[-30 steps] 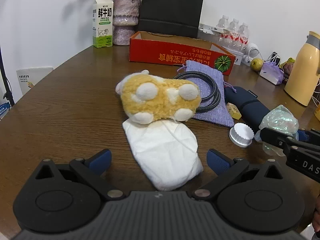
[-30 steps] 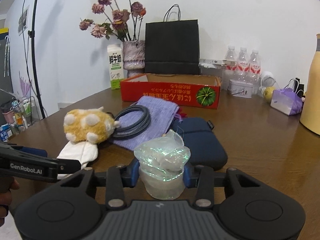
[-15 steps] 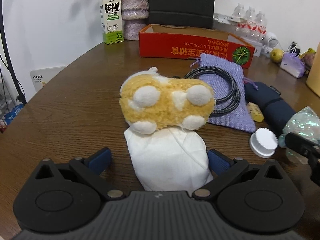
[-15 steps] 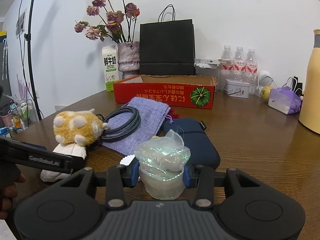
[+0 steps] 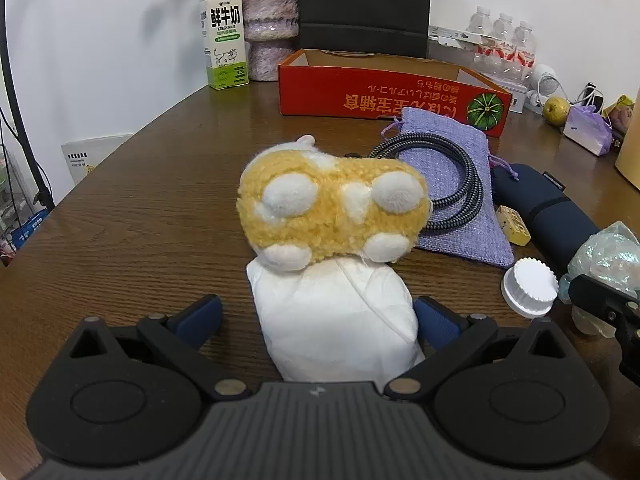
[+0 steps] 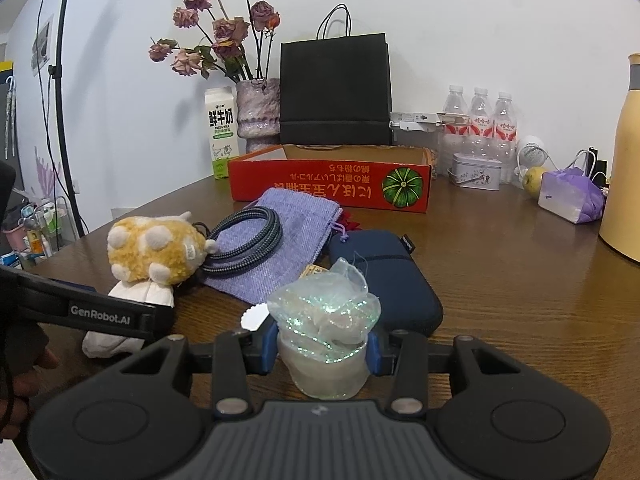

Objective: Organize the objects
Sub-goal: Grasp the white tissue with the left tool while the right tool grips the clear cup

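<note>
Clutter fills the middle of a round wooden table [image 5: 132, 216], with the red cardboard box [image 5: 384, 92] standing open-topped at the far side as the fixed mark. Bare wood runs in a broad band from the box's left end along the table's curved left edge, below the milk carton [image 5: 223, 36] and purple vase [image 5: 270, 26] behind the box's left corner; bare wood also lies to the right of the box, in front of the water bottles [image 6: 480, 120] and the yellow flask [image 6: 624, 152]. Directly in front of the box lie a lilac drawstring pouch [image 5: 452, 184] with a coiled braided cable [image 5: 460, 188] on it, a navy case [image 6: 384, 276] to its right, and a yellow-and-white plush toy [image 5: 332, 208] to its left, resting on the far end of a white folded pad [image 5: 336, 316]. Compared with a second ago, the left gripper [image 5: 316, 316] has slid in along the pad, so its blue pads now stand on either side of it, spread apart, the right one just at the pad's edge; the plush looms larger in that view. The right gripper [image 6: 322, 350] is clamped on a clear jar stuffed with iridescent film [image 6: 324, 336], nearer than the case, and its grip looks unchanged. A white ridged lid [image 5: 530, 286] lies on the wood just beside the jar.
</note>
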Action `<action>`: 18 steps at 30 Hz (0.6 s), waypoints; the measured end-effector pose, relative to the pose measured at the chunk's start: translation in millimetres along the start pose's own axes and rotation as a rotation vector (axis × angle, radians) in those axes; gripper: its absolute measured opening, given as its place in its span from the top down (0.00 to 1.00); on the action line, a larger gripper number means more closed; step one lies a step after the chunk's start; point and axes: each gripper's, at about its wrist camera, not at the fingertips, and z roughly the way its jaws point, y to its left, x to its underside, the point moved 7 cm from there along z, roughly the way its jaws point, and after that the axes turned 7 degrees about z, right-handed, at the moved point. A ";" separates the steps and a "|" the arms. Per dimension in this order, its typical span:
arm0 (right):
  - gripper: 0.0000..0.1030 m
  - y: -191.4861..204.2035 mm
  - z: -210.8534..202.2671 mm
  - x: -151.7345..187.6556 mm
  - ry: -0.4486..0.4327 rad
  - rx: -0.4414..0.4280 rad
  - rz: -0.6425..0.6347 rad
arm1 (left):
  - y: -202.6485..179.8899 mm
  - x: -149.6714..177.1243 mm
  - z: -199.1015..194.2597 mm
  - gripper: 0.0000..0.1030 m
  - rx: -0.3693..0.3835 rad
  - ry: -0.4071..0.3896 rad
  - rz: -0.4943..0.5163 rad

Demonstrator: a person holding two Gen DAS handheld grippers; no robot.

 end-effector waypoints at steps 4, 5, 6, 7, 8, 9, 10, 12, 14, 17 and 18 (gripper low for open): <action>0.60 0.0 0.5 0.3 0.000 0.004 0.000 | -2.2 3.2 -5.4 0.08 0.007 -0.027 0.007; 0.60 -0.1 0.4 0.5 0.000 0.004 0.000 | -2.5 3.7 -7.6 0.13 0.013 -0.036 0.006; 0.60 -0.1 0.4 0.6 0.000 0.004 -0.001 | -2.8 4.2 -9.8 0.16 0.015 -0.043 0.010; 0.60 -0.1 0.4 0.7 0.000 0.004 -0.001 | -3.1 4.7 -11.6 0.23 0.017 -0.050 0.015; 0.60 -0.5 0.5 0.3 0.000 0.005 -0.002 | -2.7 5.0 -13.3 0.26 0.017 -0.056 0.016; 0.60 -1.1 0.7 0.5 0.000 0.005 -0.003 | -2.0 5.6 -15.0 0.26 0.021 -0.058 0.015; 0.60 -1.4 0.7 0.6 0.000 0.005 -0.003 | -1.5 6.4 -16.3 0.27 0.026 -0.061 0.016; 0.60 -2.3 0.7 0.8 0.000 0.005 -0.002 | -1.0 8.6 -19.8 0.29 0.035 -0.069 0.019; 0.60 -2.9 0.8 0.8 -0.001 0.006 -0.001 | -0.9 10.8 -22.6 0.30 0.044 -0.077 0.026; 0.60 -2.5 1.0 0.7 -0.002 0.012 -0.003 | -0.7 15.3 -28.2 0.30 0.062 -0.088 0.039; 0.60 -2.6 0.9 0.8 -0.003 0.013 -0.004 | -1.1 16.9 -30.3 0.30 0.071 -0.093 0.045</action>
